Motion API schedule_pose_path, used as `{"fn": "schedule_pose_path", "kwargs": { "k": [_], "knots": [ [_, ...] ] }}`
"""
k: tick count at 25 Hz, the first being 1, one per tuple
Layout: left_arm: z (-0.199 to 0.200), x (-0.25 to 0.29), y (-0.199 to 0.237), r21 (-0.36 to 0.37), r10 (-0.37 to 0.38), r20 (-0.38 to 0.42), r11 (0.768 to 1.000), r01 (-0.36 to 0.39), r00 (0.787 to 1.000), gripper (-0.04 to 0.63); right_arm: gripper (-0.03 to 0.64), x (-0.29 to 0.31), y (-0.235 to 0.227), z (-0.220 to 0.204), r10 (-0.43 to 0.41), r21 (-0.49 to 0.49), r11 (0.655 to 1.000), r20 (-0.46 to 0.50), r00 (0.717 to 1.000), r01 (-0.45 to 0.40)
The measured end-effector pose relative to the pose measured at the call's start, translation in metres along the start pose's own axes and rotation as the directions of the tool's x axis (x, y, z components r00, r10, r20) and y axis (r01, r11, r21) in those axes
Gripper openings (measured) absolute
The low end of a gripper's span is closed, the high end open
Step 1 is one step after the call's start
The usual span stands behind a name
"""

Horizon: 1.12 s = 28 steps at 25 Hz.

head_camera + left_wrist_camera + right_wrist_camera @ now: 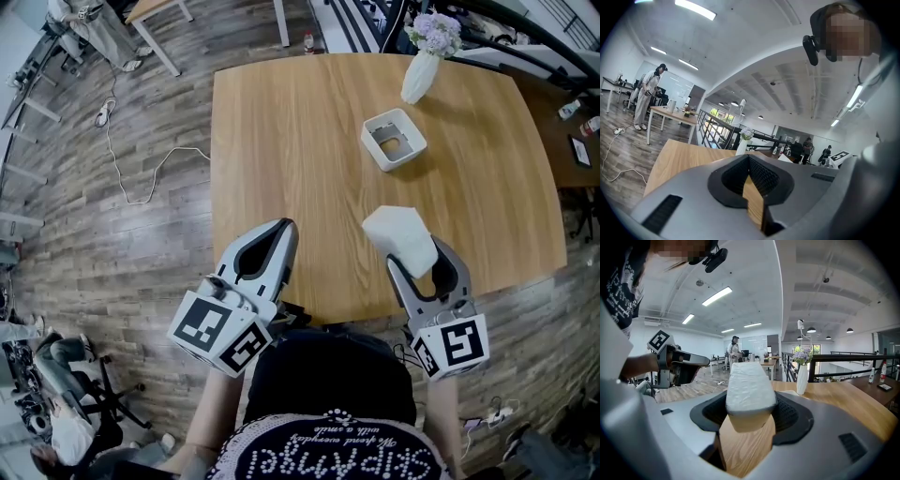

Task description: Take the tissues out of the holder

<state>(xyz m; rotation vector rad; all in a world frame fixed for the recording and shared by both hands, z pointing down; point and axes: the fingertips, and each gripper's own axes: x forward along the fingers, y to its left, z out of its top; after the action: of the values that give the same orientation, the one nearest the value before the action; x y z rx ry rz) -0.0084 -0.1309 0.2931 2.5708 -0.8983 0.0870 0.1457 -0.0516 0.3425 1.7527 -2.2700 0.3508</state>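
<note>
- Head view, nearest first: the left gripper [284, 231] hangs over the near edge of the surface [281, 141], well to the near left of the holder [382, 120]. Its jaws are together with nothing between them.
- Level with it, the right gripper [420, 259] is well on the near side of the holder. Its jaws stand wide and clamp the white folded tissues [401, 236], which stick out past the tips.
- Right gripper view confirms it: the tissues [746, 386] sit pressed between both pads, clear above the wood.
- Farther off, the holder looks empty, and a vase [419, 75] stands just beyond it.
- Judgement: the pull-out seems done and the carry-away is in hand. The next move calls for lowering the tissues to bare wood on the near side of the holder, then spreading the jaws to let go.
</note>
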Motion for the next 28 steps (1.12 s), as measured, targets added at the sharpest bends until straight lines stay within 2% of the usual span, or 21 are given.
{"fn": "schedule_pose_path", "kwargs": {
  "k": [16,28],
  "knots": [
    [-0.007,0.000,-0.003,0.001,-0.014,-0.018,1.000,0.014,1.000,0.005,0.279,-0.011,0.009,-0.007,0.000,0.008,1.000,-0.008,1.000,0.000],
    [-0.015,-0.004,-0.010,-0.016,-0.024,-0.037,1.000,0.024,0.999,0.005,0.279,-0.023,0.017,-0.011,-0.039,0.046,0.998,-0.002,0.999,0.039]
  ]
}}
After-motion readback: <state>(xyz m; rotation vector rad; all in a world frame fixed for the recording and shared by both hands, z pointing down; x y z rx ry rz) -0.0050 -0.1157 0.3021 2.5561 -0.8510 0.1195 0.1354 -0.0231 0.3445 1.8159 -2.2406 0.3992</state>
